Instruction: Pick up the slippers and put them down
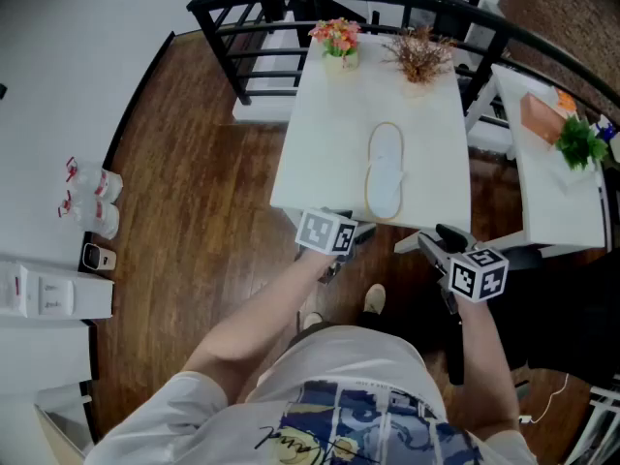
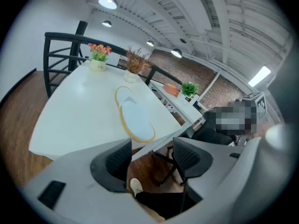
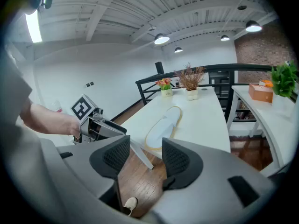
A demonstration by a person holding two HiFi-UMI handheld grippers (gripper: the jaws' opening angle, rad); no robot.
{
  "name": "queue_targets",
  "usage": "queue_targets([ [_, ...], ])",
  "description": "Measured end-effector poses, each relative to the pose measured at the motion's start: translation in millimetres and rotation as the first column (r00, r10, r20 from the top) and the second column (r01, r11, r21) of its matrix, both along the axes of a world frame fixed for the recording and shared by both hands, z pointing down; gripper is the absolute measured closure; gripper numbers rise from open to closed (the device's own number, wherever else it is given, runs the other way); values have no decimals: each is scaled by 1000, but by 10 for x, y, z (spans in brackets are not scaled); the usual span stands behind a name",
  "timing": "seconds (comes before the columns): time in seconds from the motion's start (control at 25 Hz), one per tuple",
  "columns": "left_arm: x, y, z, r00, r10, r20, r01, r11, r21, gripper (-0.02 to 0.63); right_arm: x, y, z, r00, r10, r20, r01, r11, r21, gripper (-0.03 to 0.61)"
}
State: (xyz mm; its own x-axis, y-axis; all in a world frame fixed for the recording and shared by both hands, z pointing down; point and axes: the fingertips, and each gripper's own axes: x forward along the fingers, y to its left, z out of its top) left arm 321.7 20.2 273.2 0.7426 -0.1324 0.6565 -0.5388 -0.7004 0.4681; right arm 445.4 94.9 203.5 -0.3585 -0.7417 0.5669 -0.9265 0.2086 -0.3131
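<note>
A white slipper with a tan rim lies flat on the white table, its length running away from me; it also shows as a slipper in the left gripper view and a slipper in the right gripper view. Whether a second one lies under it I cannot tell. My left gripper hovers just off the table's near edge, jaws open and empty. My right gripper hangs to its right, also short of the table, open with nothing between its pads.
A pot of pink flowers and a pot of dried twigs stand at the table's far end before a black railing. A second white table at right carries an orange box and a green plant. Wooden floor lies left.
</note>
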Motion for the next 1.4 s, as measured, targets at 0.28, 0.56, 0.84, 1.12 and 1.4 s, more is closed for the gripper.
queue_targets([
  [0.28, 580, -427, 523, 986, -164, 36, 167, 979, -118, 291, 785, -231, 207, 999, -41, 21, 41, 999, -31, 341],
  [0.56, 718, -498, 857, 936, -350, 28, 344, 898, -274, 278, 1037, -305, 487, 990, -115, 79, 121, 990, -70, 341],
  [0.84, 886, -577, 863, 888, -461, 5, 435, 835, -337, 286, 1267, -330, 545, 982, -150, 116, 158, 985, -68, 341],
  [1.12, 1102, -521, 875, 835, -537, -119, 422, 765, -486, 288, 1271, -382, 584, 975, -178, 135, 188, 980, -61, 341],
  [1.4, 1132, -466, 1054, 790, -606, -94, 479, 705, -522, 514, 1224, -328, 606, 971, -201, 131, 212, 974, -75, 342],
])
